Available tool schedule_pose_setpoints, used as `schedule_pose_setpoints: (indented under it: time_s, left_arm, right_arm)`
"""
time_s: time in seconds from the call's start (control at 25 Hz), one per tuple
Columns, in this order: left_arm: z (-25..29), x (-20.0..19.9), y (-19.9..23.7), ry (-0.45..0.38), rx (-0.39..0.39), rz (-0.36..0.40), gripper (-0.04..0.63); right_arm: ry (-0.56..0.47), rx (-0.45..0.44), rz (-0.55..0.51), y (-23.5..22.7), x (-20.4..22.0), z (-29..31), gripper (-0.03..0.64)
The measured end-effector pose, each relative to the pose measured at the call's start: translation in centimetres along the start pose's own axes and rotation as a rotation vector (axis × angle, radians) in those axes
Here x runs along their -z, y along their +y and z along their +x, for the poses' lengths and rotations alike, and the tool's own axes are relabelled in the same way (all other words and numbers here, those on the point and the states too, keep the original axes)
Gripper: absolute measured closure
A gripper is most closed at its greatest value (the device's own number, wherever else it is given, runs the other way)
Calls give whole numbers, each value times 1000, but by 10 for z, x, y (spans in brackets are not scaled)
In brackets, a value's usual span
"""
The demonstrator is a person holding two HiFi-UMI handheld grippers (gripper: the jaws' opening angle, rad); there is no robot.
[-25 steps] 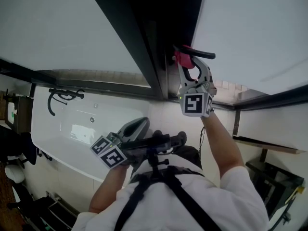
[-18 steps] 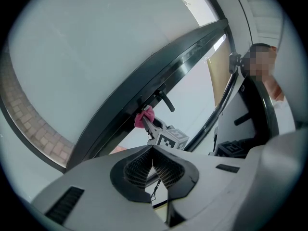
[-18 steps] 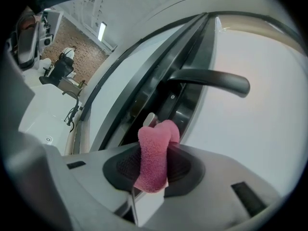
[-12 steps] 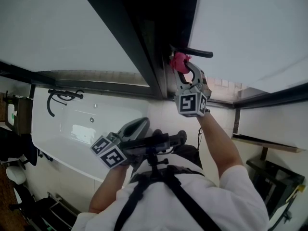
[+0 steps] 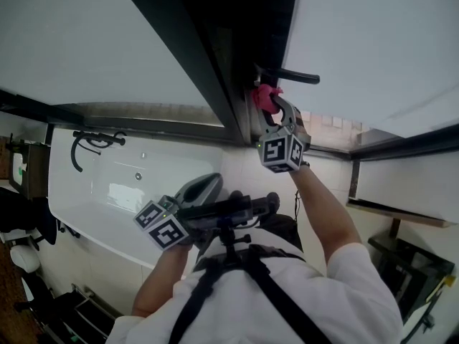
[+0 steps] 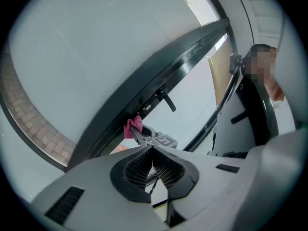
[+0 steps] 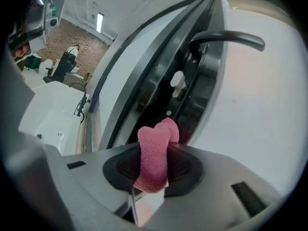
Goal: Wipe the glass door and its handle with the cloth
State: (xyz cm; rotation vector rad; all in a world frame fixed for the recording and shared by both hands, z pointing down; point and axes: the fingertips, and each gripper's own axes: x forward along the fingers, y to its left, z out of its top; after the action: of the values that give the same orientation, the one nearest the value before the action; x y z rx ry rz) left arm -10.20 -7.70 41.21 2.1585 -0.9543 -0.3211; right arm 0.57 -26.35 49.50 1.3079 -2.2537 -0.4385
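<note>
Left gripper (image 6: 153, 149) low by the person's chest, jaws pressed together on nothing, right gripper (image 5: 275, 106) raised, jaws clamping the pink cloth (image 7: 154, 158), cloth at the dark door frame (image 5: 215, 63) just below the black handle (image 7: 226, 36), pale glass door (image 5: 373, 41) beyond, white bathtub (image 5: 107, 192) at far left.

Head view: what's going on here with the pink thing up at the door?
A person holds a two-jaw tool in each hand. The right tool is shut on a small pink cloth and raised to the dark frame of the glass door, close to its black lever handle. The left tool is shut and empty, held low near the chest.
</note>
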Motion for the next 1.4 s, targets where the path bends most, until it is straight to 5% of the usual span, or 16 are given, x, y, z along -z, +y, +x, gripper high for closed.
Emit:
schedule_pose_setpoints:
  time_s: [1.4]
  left_arm:
    - [-21, -1, 20, -7, -57, -33, 601]
  right_arm:
    - [311, -222, -310, 81, 119, 43, 511]
